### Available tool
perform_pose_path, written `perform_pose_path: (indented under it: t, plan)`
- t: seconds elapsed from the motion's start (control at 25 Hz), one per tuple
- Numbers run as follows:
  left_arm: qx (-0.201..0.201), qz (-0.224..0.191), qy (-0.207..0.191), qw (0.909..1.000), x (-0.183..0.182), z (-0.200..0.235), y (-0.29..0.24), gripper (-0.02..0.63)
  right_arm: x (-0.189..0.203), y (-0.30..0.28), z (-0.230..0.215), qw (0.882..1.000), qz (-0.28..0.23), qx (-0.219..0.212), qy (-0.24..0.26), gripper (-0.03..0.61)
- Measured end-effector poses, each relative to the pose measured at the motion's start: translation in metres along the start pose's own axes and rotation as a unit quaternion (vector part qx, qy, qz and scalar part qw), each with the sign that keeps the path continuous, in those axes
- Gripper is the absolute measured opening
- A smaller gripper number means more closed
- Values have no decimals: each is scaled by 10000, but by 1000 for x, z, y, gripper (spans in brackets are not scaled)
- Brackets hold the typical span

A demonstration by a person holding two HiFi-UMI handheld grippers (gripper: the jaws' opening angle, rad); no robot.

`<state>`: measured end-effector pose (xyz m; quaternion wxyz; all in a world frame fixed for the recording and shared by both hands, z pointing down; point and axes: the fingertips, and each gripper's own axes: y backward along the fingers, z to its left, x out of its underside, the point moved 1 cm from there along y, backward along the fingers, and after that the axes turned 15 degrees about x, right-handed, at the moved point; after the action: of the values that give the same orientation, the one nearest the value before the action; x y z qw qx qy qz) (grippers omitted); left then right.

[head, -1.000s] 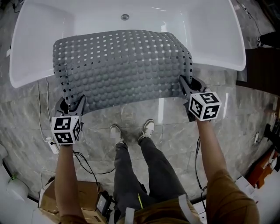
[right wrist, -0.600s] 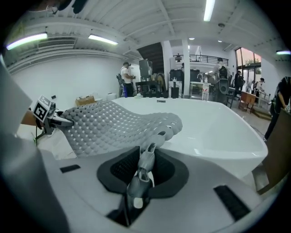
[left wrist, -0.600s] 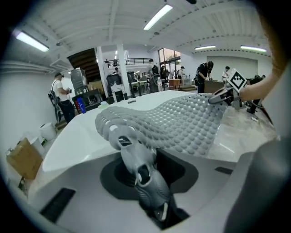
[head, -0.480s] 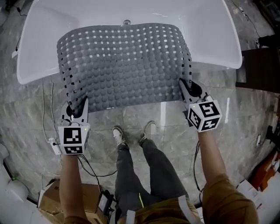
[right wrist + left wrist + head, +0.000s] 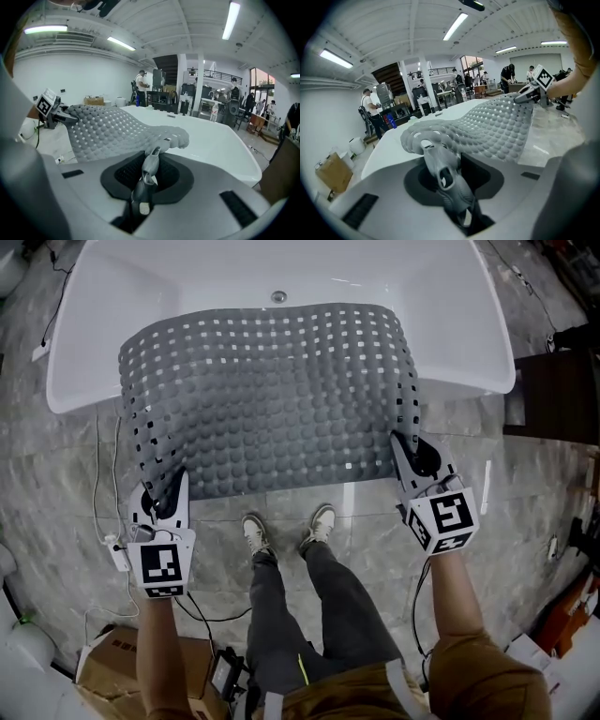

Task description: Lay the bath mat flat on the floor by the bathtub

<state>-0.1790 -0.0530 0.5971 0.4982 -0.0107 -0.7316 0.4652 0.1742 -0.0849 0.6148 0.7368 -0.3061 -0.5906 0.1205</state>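
Note:
A grey perforated bath mat [image 5: 267,395] hangs spread between my two grippers, draped over the near rim of the white bathtub [image 5: 103,296]. My left gripper [image 5: 167,489] is shut on the mat's near left corner, its jaws having just closed on the mat. My right gripper [image 5: 412,454] is shut on the near right corner, its jaws also having just tightened on the mat. In the left gripper view the mat [image 5: 492,129] bunches at the jaws and stretches to the other gripper [image 5: 530,92]. The right gripper view shows the mat [image 5: 110,129] pinched the same way.
The marble-look floor [image 5: 525,484] runs beside the tub. My feet [image 5: 286,529] stand just under the mat's near edge. Cables and a power strip [image 5: 112,549] lie at the left, a cardboard box [image 5: 103,662] behind. A dark cabinet [image 5: 562,381] stands at the right.
Both grippers have risen with the mat and drawn back toward me. The mat has lifted and spread wider over the tub rim, and the folded left edge now hangs from the left gripper.

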Motion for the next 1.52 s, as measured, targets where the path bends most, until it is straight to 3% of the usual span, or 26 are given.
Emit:
perform_pose_path:
  t: [0.52, 0.76, 0.88, 1.04, 1.16, 1.4, 1.52]
  plan:
    - [-284, -67, -116, 9995, -4, -8, 11, 109, -3, 8, 2, 9998, -141, -25, 119, 60]
    - [-314, 57, 68, 9995, 2, -14, 19, 109, 3, 9, 7, 9999, -67, -29, 119, 60]
    - [-313, 27, 23, 9995, 9, 0, 25, 109, -4, 3, 20, 9999, -3, -48, 129, 60]
    - [-409, 35, 187, 9990, -13, 29, 23, 109, -43, -14, 11, 9997, 94, -121, 212, 60]
    - [-341, 173, 312, 9988, -5, 24, 24, 109, -38, -9, 16, 9995, 140, -117, 251, 60]
    - [-244, 77, 154, 9996, 3, 38, 12, 106, -47, -28, 20, 9992, 253, -72, 303, 60]
    - [-277, 122, 345, 9989, 12, 31, -1, 104, -37, -32, 13, 9992, 270, -25, 294, 60]
